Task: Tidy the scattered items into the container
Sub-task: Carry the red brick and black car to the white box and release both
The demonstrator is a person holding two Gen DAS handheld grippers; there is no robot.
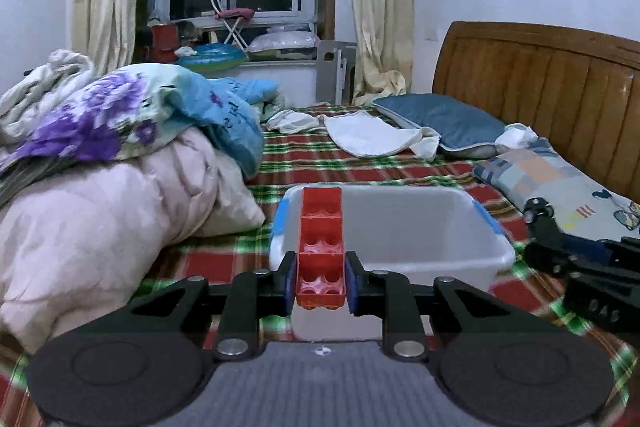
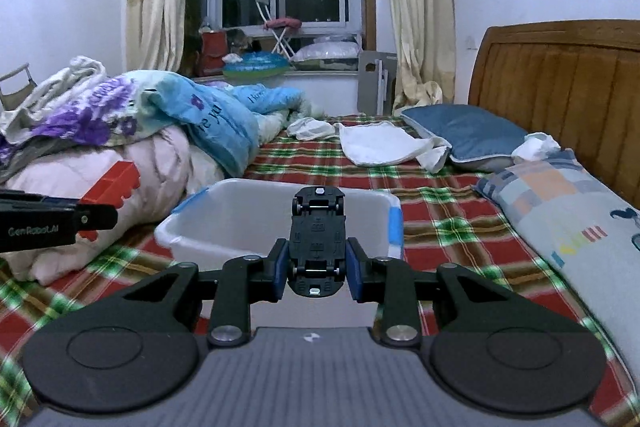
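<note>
My left gripper [image 1: 320, 285] is shut on a long red building brick [image 1: 322, 247] and holds it above the near left part of a white plastic bin [image 1: 472, 227] with blue clips. My right gripper [image 2: 318, 269] is shut on a black toy car [image 2: 318, 239], its underside facing the camera, held above the near rim of the same bin [image 2: 192, 227]. The bin sits on the plaid bed sheet and looks empty inside. The left gripper with its red brick [image 2: 114, 187] shows at the left of the right wrist view. The right gripper with its car [image 1: 538, 213] shows at the right of the left wrist view.
A pile of quilts [image 1: 100, 167] lies left of the bin. Pillows [image 2: 568, 211] lie along the wooden headboard [image 2: 560, 87] on the right. White cloths [image 2: 380, 143] lie on the plaid sheet [image 2: 440, 211] beyond the bin.
</note>
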